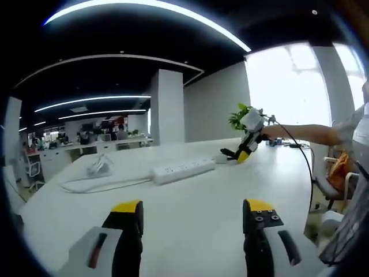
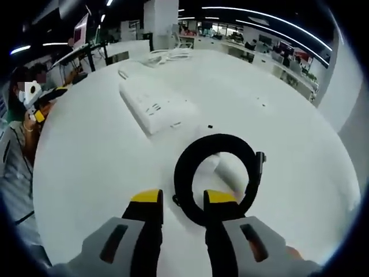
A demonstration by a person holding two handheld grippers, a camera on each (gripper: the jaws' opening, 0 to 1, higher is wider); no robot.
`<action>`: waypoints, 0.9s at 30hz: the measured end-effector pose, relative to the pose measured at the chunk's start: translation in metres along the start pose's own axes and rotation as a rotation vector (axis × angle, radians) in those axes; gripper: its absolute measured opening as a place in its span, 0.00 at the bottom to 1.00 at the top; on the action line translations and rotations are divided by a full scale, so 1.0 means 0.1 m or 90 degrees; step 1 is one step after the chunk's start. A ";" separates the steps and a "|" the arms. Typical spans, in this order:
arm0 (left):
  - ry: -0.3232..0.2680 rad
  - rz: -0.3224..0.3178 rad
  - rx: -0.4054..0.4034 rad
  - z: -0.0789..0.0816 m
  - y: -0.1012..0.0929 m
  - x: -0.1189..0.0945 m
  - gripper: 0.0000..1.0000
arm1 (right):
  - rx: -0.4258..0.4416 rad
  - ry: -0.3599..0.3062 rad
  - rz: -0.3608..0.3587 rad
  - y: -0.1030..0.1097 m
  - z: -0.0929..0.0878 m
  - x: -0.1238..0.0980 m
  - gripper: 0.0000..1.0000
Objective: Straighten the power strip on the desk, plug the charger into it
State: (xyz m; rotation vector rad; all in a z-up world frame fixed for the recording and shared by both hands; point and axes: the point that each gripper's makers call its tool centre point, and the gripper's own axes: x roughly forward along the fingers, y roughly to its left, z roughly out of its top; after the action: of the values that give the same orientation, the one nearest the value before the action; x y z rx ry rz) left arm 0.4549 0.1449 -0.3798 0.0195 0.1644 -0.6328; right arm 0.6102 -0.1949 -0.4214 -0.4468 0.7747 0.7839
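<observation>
A white power strip [image 1: 181,170] lies across the middle of the white desk [image 1: 190,225], its white cord [image 1: 98,183] trailing left. My left gripper [image 1: 193,209] hovers open over the near desk, well short of the strip. In the right gripper view the strip [image 2: 153,104] lies angled ahead. Nearer, a white charger [image 2: 229,169] sits under its coiled black cable [image 2: 187,153]. My right gripper [image 2: 183,199] is open, low over the desk, with the near edge of the coil between its jaws. The right gripper [image 1: 247,144] also appears beyond the strip's right end, a person's arm behind it.
A green plant [image 1: 237,117] stands behind the right gripper at the desk's far side. The desk edge [image 1: 308,190] curves away on the right beside chairs. The left gripper [image 2: 36,104] shows at the far left, held by a person. More desks and monitors [image 2: 81,32] lie beyond.
</observation>
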 end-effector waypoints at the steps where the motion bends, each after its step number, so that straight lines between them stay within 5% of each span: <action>1: -0.001 0.001 0.000 0.00 0.00 0.00 0.71 | 0.002 0.001 -0.002 -0.01 0.00 0.00 0.25; 19: 0.002 -0.001 -0.004 -0.04 0.00 -0.02 0.71 | 0.017 0.006 0.000 0.01 0.01 0.05 0.11; 27: 0.002 0.004 -0.003 -0.03 0.03 -0.04 0.71 | 0.072 -0.074 0.017 0.03 0.17 0.00 0.09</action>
State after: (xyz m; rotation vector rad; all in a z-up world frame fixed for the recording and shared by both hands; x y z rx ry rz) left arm 0.4534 0.1495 -0.3818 0.0171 0.1686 -0.6266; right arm 0.6152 -0.1823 -0.4111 -0.2879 0.7129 0.7800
